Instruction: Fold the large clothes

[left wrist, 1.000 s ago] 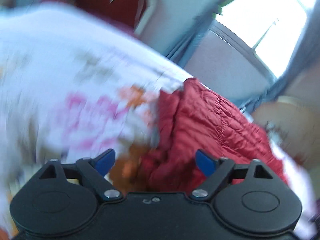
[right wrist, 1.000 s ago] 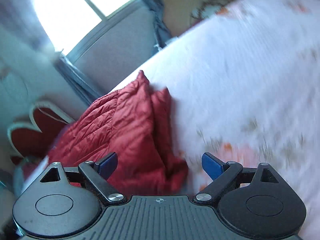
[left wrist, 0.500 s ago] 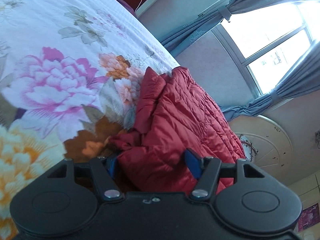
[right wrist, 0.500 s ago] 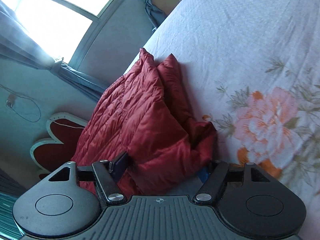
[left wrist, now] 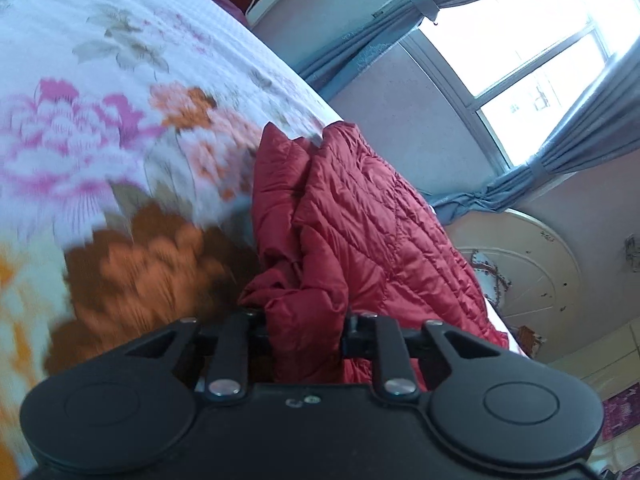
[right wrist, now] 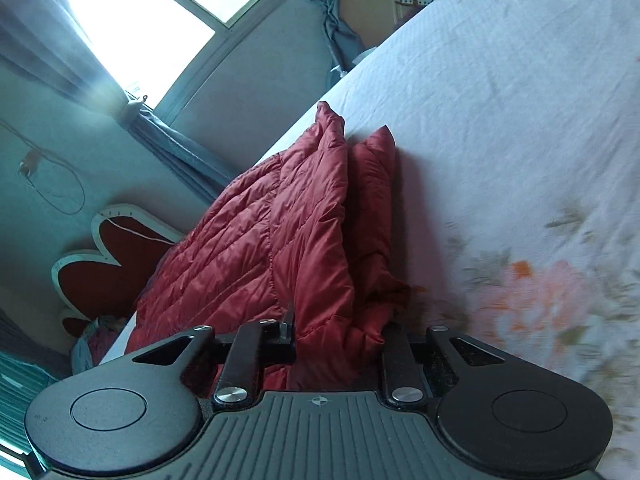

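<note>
Both tools now clamped on red jacket, fingertips buried

Red quilted puffer jacket, folded lengthwise, rumpled, lying on floral bedsheet

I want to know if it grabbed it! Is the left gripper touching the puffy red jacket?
Touching. The left wrist view shows the left gripper closed on a bunch of the puffy red quilted jacket.
</note>
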{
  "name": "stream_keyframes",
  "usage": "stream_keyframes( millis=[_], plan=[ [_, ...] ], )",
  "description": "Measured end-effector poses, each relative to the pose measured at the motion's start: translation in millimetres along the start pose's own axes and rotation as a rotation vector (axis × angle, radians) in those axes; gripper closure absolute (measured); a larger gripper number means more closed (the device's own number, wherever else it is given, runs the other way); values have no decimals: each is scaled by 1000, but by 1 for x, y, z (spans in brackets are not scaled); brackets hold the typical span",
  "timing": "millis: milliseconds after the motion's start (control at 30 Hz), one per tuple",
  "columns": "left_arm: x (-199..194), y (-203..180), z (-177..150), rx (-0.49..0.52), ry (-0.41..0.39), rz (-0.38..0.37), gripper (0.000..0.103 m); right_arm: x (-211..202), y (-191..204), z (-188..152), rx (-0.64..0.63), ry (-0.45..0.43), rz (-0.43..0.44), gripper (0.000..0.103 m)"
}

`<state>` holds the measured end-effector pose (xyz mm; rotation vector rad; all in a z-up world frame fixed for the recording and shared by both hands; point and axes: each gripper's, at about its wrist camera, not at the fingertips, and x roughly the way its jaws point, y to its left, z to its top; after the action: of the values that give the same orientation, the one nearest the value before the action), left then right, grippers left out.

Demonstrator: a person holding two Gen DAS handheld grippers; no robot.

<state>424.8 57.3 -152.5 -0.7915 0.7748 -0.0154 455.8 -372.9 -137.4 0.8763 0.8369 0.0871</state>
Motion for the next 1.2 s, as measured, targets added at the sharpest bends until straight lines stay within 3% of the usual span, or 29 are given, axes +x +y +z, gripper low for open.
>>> stream_keyframes(
  millis=[333,400,667,900,1000,1033,1067,1100,1133,1167,1200],
  plan=[
    [-75,-33,-119,-7,14,-1,82,-120,-57,-17,-89,52,-41,85],
    [-66,-36,-131,-21,4,13,82,-141,-70,-25,-99,71,-36,85],
    [-86,-41,-136,-45,-4,79,82,-208,-97,-49,-100,141,-3,85],
    [-94,-37,-137,-27,-2,96,81,-219,-105,-64,-80,185,-23,85],
    [-85,-39,-133,16,-6,116,68,-218,-112,-67,-67,172,-32,84],
    [-84,-39,-133,15,-8,119,64,-218,-112,-67,-64,167,-38,74],
    [-85,-39,-133,15,-12,123,51,-219,-111,-68,-74,167,-58,64],
    [-87,-39,-134,19,-23,126,42,-221,-110,-69,-92,166,-72,44],
    [-90,-39,-134,21,-39,124,30,-222,-107,-68,-109,152,-78,34],
    [-93,-39,-136,22,-49,129,22,-226,-105,-67,-122,124,-106,32],
    [-96,-40,-137,26,-52,136,21,-231,-102,-65,-142,84,-156,32]
  ],
)
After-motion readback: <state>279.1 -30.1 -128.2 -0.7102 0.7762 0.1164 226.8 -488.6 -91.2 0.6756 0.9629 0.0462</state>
